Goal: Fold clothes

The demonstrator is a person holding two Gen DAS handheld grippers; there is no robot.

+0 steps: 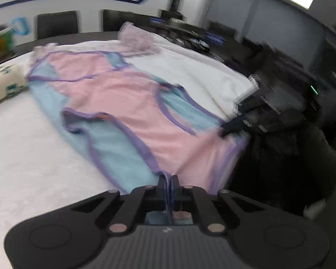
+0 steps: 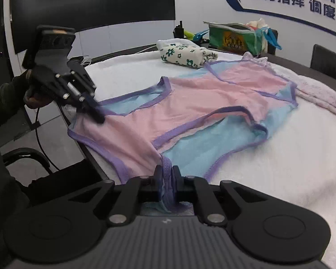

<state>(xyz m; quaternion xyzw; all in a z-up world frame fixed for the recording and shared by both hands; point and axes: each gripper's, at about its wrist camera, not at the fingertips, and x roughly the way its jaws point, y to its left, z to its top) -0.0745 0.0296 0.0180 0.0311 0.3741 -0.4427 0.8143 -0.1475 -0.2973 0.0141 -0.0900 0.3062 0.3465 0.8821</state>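
Right wrist: I have right gripper (image 2: 168, 177) and left gripper (image 1: 169, 185) both clamped on the hem of the pink-blue garment (image 2: 190, 103), lying flat toward 12 o'clock. Fold not yet made; folded floral piece (image 2: 185, 55) beyond.

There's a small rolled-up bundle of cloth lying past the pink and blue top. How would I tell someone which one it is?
Start at the white padded table and the pink and blue top spread on it. Beyond the top, in front of the green zip bag, lies the folded bundle. It is the only cream cloth printed with small dark green flowers.
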